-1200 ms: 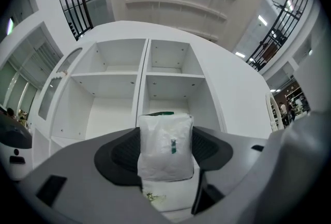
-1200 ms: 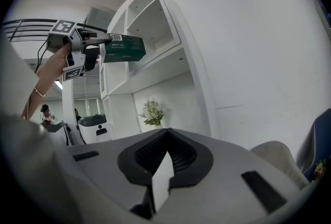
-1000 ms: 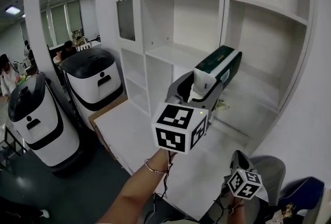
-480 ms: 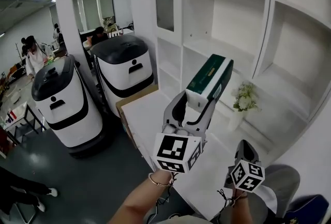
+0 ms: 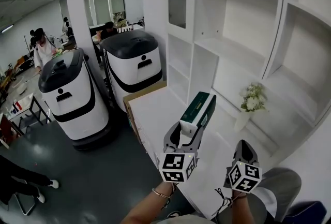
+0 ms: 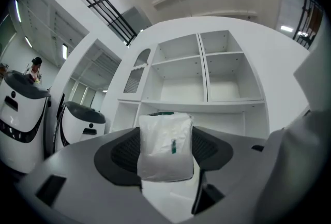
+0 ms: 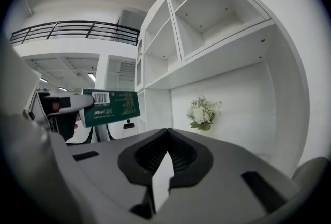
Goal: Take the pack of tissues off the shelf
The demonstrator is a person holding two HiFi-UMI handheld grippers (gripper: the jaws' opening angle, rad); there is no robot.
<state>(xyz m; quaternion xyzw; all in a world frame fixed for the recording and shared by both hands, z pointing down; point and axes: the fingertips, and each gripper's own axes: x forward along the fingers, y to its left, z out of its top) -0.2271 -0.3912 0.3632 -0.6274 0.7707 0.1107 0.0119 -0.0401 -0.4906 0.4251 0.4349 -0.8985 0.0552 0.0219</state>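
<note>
A pack of tissues [image 5: 199, 110], green on its sides and white at the end, sits clamped in the left tool [image 5: 188, 131], in the air in front of the white shelf unit [image 5: 232, 47] and clear of all its compartments. The tool's two jaws press on the pack's lower end from either side. The rest of the pack stands out beyond them, tilted up toward the shelf unit. In the left gripper view the white end of the pack [image 6: 165, 146] fills the gap between the dark pads, with the shelf unit's bare compartments rising behind it.

The right tool [image 5: 242, 146] hangs lower and nearer the person, in front of the shelf unit's low white surface [image 5: 155, 114], with its jaws together and nothing between them. From the right gripper view the pack [image 7: 110, 107] shows up and to the left, barcode side facing, well apart from the right tool [image 7: 164, 158].

A small bunch of white flowers [image 5: 252, 98] stands in a lower compartment of the shelf unit. To the left of the shelf unit are two white-and-black wheeled machines [image 5: 72, 93], and people are at desks beyond them.
</note>
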